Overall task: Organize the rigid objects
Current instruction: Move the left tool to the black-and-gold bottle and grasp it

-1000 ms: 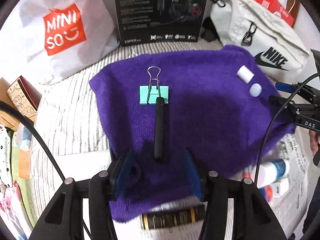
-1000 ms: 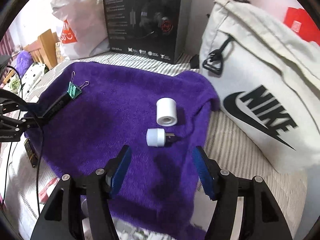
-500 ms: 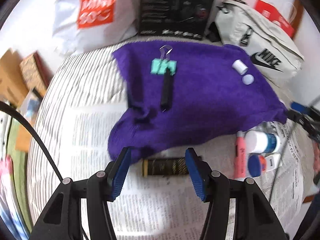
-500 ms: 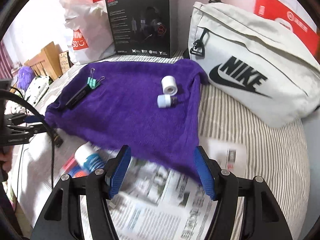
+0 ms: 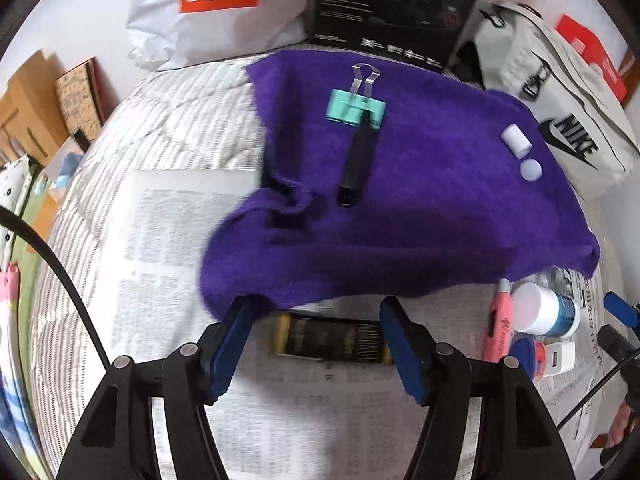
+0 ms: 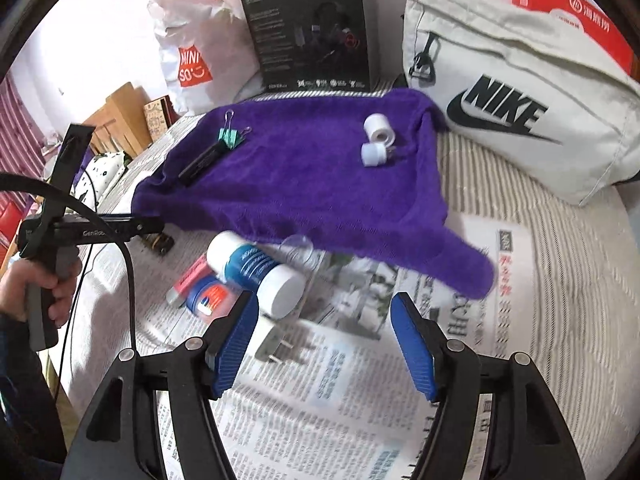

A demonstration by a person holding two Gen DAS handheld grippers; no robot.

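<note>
Both sets of fingers spread apart, grasping nothing: the left gripper (image 5: 314, 340) above a black-gold tube (image 5: 334, 340) on newspaper (image 5: 168, 232); the right gripper (image 6: 322, 344) near a white bottle (image 6: 256, 270); beyond, a purple towel (image 5: 420, 208) carries the teal binder clip (image 5: 355, 110), black stick (image 5: 355, 160) and white caps (image 5: 516, 142).

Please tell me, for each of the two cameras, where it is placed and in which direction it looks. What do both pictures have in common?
Left wrist: sits on the open left gripper, looking forward over the black-and-gold tube to the purple towel; only its own fingers show.
Right wrist: sits on the open right gripper, looking over the newspaper; the person's left hand shows.
Shared: towel, binder clip, white-and-blue bottle.
</note>
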